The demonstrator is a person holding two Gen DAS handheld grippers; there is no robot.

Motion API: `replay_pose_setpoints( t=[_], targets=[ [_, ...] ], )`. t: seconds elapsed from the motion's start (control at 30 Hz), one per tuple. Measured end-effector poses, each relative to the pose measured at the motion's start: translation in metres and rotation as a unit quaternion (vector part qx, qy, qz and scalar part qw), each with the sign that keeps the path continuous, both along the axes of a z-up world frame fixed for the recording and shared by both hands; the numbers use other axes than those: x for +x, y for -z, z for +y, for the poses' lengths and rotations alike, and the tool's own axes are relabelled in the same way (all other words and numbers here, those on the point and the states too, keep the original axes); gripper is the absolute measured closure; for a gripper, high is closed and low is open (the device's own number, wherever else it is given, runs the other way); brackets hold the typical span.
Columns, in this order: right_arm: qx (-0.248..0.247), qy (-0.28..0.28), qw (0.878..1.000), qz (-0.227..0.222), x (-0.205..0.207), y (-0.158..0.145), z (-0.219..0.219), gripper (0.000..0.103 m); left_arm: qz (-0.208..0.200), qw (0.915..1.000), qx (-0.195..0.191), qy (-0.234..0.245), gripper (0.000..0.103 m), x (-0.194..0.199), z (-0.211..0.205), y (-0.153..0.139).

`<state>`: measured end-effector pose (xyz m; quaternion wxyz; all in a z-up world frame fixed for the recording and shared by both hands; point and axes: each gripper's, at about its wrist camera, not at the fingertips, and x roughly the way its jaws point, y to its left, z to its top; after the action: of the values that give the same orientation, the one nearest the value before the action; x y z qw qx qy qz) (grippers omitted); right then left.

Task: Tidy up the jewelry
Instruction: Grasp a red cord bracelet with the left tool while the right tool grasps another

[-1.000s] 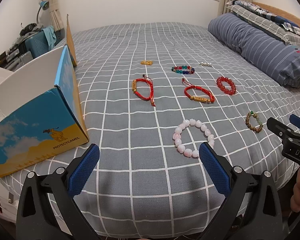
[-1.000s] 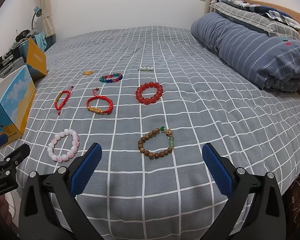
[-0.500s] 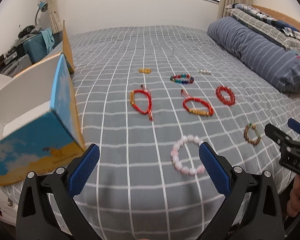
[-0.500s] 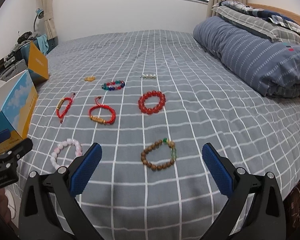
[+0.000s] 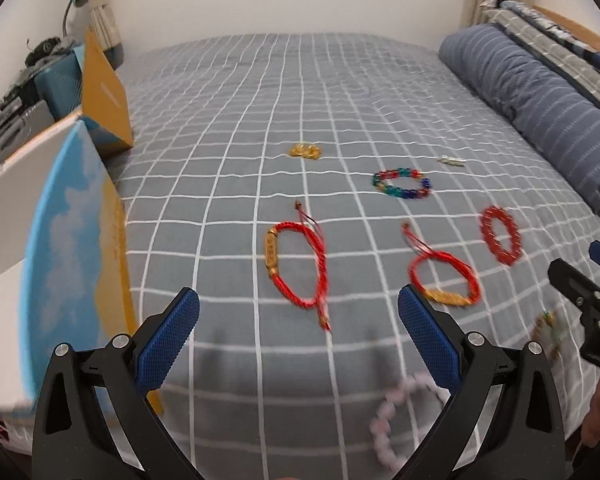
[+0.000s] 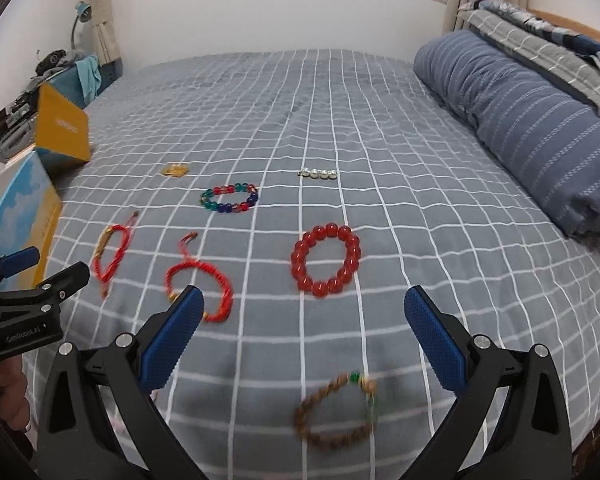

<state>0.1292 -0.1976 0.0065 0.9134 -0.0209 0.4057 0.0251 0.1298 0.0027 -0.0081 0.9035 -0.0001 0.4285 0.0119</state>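
8 pieces of jewelry lay spread on the grey checked bedspread (image 6: 420,240). in the right wrist view, a red bead bracelet (image 6: 325,259) sat at centre, a multicolour bead bracelet (image 6: 229,197) and a short pearl strand (image 6: 319,173) above it, a small gold piece (image 6: 175,169) at upper left, and 2 red cord bracelets (image 6: 198,280) at left. a brown wooden bead bracelet (image 6: 336,412) lay low, between the fingers. a blurred pink bead bracelet (image 5: 404,412) sat at the bottom of the left wrist view. the right gripper (image 6: 302,324) and left gripper (image 5: 298,326) were both spread wide, grasping nothing. a blue-and-yellow box (image 5: 72,264) stood at left; a striped duvet (image 6: 532,132) lay at right.
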Motion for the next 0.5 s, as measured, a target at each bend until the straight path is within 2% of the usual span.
replay_pose_setpoints(
  t=[0.13,0.4,0.5],
  targets=[
    [0.002,-0.011,1.0,0.017,0.022,0.009,0.004,0.007,0.022,0.9997,-0.004,-0.008,0.006,0.025,0.007,0.017],
    [-0.003,-0.06,0.997,0.055,0.037,0.033,0.036,0.02,0.039,0.9991,0.002,-0.016,0.006,0.057,0.014,0.039],
    [-0.004,-0.073,0.995,0.066,0.037,0.041,0.046,0.02,0.048,0.9987,-0.002,-0.017,0.006,0.065,0.017,0.046]
  ],
)
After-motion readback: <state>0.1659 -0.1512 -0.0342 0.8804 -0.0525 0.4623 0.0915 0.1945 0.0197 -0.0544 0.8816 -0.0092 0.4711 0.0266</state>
